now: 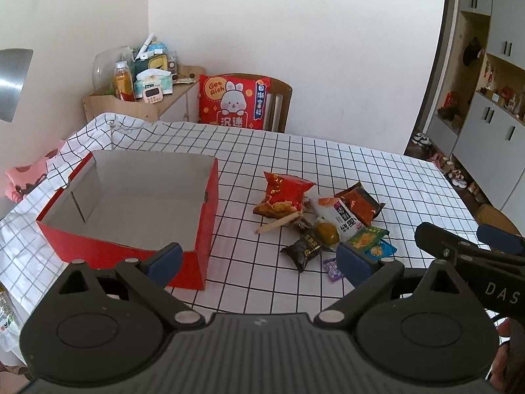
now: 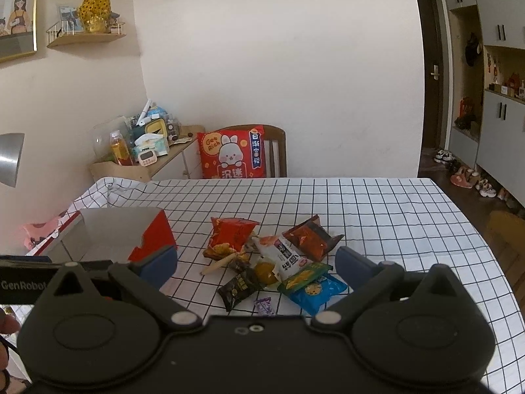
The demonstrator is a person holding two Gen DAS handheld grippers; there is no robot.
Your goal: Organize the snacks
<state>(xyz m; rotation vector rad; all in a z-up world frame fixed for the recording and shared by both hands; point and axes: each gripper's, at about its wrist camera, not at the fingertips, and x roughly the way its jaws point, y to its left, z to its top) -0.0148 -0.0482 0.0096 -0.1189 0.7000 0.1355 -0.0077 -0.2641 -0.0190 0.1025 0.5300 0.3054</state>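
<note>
An empty red cardboard box [image 1: 193, 262] [image 2: 154, 234] sits open-topped on the checked tablecloth at the left. To its right lies a heap of snack packets: a red chip bag [image 1: 283, 192] [image 2: 231, 234], a dark red packet [image 1: 361, 202] [image 2: 310, 236], a white packet [image 1: 338, 216] [image 2: 285, 256], a black packet [image 1: 306, 248] [image 2: 238, 287], a green packet [image 1: 366, 236] [image 2: 305, 275], a blue packet [image 2: 316, 290] and a small purple candy [image 1: 333, 269] [image 2: 264, 305]. My left gripper [image 1: 259, 262] hovers open near the table's front, holding nothing. My right gripper [image 2: 256, 267] hovers open just before the heap.
The checked table [image 1: 361, 164] [image 2: 377, 203] has bare cloth behind and right of the heap. A wooden chair with a red rabbit cushion [image 1: 234, 101] [image 2: 231, 151] stands at the far edge. A cluttered side cabinet [image 1: 141, 98] is at the back left. The right gripper's body [image 1: 459, 249] shows in the left view.
</note>
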